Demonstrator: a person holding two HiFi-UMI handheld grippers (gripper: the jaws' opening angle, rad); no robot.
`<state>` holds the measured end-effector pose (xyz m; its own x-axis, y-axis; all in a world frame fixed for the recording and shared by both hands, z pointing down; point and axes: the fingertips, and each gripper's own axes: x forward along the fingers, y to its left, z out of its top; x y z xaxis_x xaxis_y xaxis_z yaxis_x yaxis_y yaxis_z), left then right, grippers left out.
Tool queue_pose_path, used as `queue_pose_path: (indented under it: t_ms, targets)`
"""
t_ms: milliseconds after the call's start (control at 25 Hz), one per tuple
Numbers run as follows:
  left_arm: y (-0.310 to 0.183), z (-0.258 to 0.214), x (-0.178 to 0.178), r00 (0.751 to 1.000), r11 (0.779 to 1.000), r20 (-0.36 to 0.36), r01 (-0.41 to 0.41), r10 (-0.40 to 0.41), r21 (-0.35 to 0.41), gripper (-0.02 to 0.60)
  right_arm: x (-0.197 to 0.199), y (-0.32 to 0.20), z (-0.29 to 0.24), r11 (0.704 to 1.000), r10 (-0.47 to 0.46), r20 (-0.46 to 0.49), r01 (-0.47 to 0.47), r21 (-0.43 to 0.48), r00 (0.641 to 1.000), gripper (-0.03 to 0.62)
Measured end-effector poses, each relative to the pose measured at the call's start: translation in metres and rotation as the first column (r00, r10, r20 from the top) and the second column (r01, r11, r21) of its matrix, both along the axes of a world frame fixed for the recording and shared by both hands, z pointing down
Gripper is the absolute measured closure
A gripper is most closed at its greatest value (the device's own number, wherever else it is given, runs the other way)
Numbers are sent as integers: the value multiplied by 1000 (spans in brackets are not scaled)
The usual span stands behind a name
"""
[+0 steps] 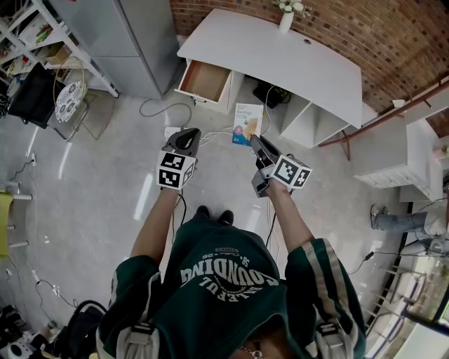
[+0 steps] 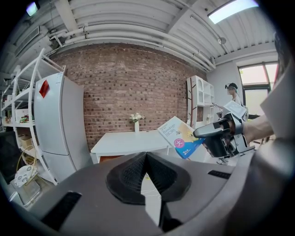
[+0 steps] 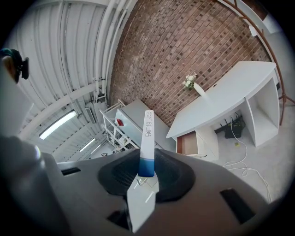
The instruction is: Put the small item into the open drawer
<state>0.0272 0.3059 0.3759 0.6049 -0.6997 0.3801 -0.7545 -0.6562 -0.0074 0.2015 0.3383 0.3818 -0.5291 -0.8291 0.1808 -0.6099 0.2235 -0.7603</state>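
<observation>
A flat white-and-blue bandage box (image 1: 248, 124) is held up in the air, and my right gripper (image 1: 255, 144) is shut on its near end. In the right gripper view the box (image 3: 145, 143) stands edge-on between the pads. The left gripper view shows the same box (image 2: 180, 136) from its printed side. My left gripper (image 1: 188, 137) hangs to the left of the box, shut with nothing between its jaws. The open wooden drawer (image 1: 204, 81) juts from the left end of the white desk (image 1: 280, 52) ahead.
A grey cabinet (image 1: 133, 42) stands left of the desk, with white shelving (image 1: 42, 35) beyond it. Cables (image 1: 161, 109) lie on the floor before the drawer. A vase of flowers (image 1: 287, 15) stands on the desk. A white shelf unit (image 1: 403, 165) is at right.
</observation>
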Motion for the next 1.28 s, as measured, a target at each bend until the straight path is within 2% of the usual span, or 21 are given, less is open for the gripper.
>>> queue_pose_path:
  t_ms: [280,640,800,1280]
  targets:
    - [2,-1,7,1000,1000,2,18,-18,1,566,10,3,6,1000,-16,10,16,-11,1000,485]
    - [-6,-2,1,999,999,-3,46,-46,1,566,4,-9,8,999,-39,33,40,-18,999,485]
    - [-17,-1,-6,998,998,-17,62,-62,-1,565,-2,-21,8,999,-43,17,43,-9,999,485]
    - [-71,11,-16,997,997,-30,75,-76,-29,566,-18,-74,16,997,-70,48,71,-31,996,485]
